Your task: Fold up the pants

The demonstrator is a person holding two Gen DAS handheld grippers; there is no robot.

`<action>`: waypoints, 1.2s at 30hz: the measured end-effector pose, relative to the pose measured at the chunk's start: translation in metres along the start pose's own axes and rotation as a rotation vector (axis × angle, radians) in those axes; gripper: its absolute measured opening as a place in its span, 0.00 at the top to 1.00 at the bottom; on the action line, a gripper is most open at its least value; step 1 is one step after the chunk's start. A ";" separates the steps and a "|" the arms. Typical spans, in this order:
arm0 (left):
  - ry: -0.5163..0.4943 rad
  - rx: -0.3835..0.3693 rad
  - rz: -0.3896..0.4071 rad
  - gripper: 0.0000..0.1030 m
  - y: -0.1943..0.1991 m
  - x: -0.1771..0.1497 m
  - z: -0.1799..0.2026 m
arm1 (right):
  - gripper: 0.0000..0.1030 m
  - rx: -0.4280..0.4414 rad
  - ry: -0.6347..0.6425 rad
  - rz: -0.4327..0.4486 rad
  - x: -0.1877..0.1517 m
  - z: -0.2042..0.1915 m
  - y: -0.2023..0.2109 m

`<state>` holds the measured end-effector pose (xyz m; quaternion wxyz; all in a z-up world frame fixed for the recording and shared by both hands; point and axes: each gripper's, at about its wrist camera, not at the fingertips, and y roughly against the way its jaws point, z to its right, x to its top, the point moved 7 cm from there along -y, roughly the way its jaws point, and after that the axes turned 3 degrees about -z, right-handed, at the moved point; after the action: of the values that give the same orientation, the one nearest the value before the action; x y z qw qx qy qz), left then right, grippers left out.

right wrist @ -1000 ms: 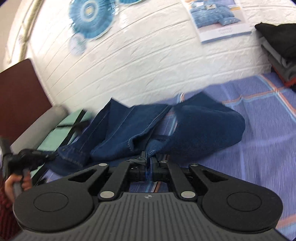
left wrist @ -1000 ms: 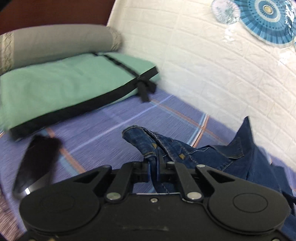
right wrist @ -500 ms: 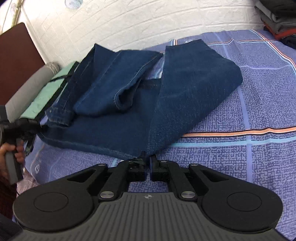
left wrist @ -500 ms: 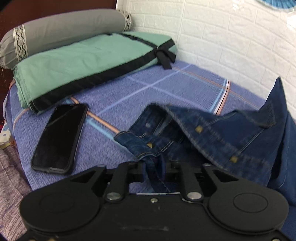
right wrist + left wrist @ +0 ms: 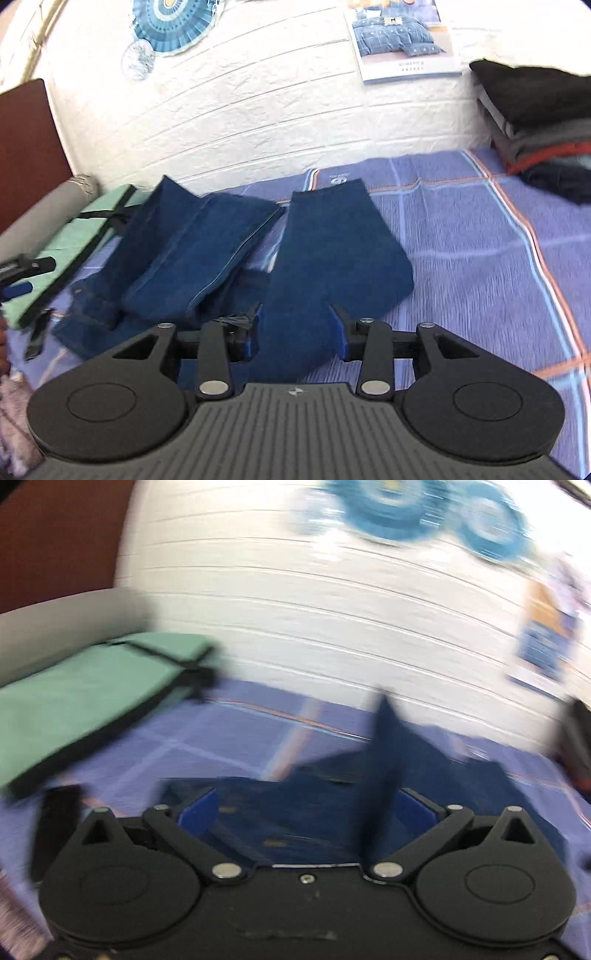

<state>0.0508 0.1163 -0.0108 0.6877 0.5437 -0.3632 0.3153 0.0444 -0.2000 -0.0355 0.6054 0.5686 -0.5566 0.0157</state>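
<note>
Dark blue jeans [image 5: 325, 258] lie partly folded on the blue plaid bed sheet [image 5: 480, 258], one leg doubled toward the wall, the other bunched at the left. My right gripper [image 5: 297, 325] is open just above the near edge of the folded leg, holding nothing. My left gripper [image 5: 306, 808] is open over the waistband end of the jeans [image 5: 295, 812]; that view is motion-blurred. The left gripper also shows at the far left of the right wrist view [image 5: 18, 277].
A green pillow [image 5: 74, 709] and a grey bolster [image 5: 55, 627] lie at the bed's head. A black phone [image 5: 55, 830] lies near the left edge. A stack of folded clothes [image 5: 535, 122] sits at the right by the white brick wall [image 5: 258, 110].
Both grippers have opened and let go of the jeans, which now rest on the bed. Both grippers have pulled back and tilted up; the left one is moving fast.
</note>
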 end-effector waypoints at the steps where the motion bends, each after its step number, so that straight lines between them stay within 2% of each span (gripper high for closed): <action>1: -0.025 -0.026 -0.006 0.00 -0.003 -0.003 0.012 | 0.35 -0.006 0.006 -0.002 0.003 0.000 -0.006; 7: -0.084 -0.185 -0.124 0.00 -0.031 -0.037 0.068 | 0.35 -0.033 0.061 -0.029 0.029 -0.009 -0.053; 13: -0.094 -0.245 -0.196 0.02 -0.054 -0.063 0.087 | 0.30 -0.064 0.155 -0.080 0.055 -0.026 -0.105; 16: -0.076 -0.247 -0.210 0.02 -0.062 -0.065 0.087 | 0.24 -0.084 0.198 -0.101 0.065 -0.032 -0.129; 24: -0.040 -0.238 -0.229 0.01 -0.079 -0.066 0.084 | 0.24 -0.153 0.270 -0.183 0.072 -0.036 -0.188; 27: -0.024 -0.222 -0.251 0.01 -0.090 -0.069 0.081 | 0.25 -0.162 0.289 -0.169 0.074 -0.037 -0.196; 28: -0.017 -0.223 -0.255 0.01 -0.093 -0.070 0.081 | 0.35 -0.161 0.290 -0.170 0.076 -0.037 -0.196; 29: -0.011 -0.222 -0.256 0.01 -0.093 -0.071 0.081 | 0.60 -0.147 0.287 -0.173 0.077 -0.036 -0.195; 30: -0.008 -0.220 -0.256 0.01 -0.094 -0.071 0.081 | 0.73 -0.126 0.284 -0.178 0.077 -0.037 -0.194; 31: -0.008 -0.218 -0.256 0.01 -0.094 -0.071 0.081 | 1.00 -0.118 0.282 -0.177 0.079 -0.038 -0.190; 34: 0.003 -0.211 -0.255 0.01 -0.093 -0.070 0.081 | 0.99 -0.109 0.257 -0.101 0.093 -0.037 -0.166; 36: 0.017 -0.207 -0.256 0.01 -0.092 -0.070 0.081 | 0.99 -0.091 0.201 -0.025 0.106 -0.028 -0.134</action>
<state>0.0765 0.0154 -0.1058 0.7777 0.5091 -0.3156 0.1909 0.1903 -0.2920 -0.0444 0.6835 0.5429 -0.4863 0.0399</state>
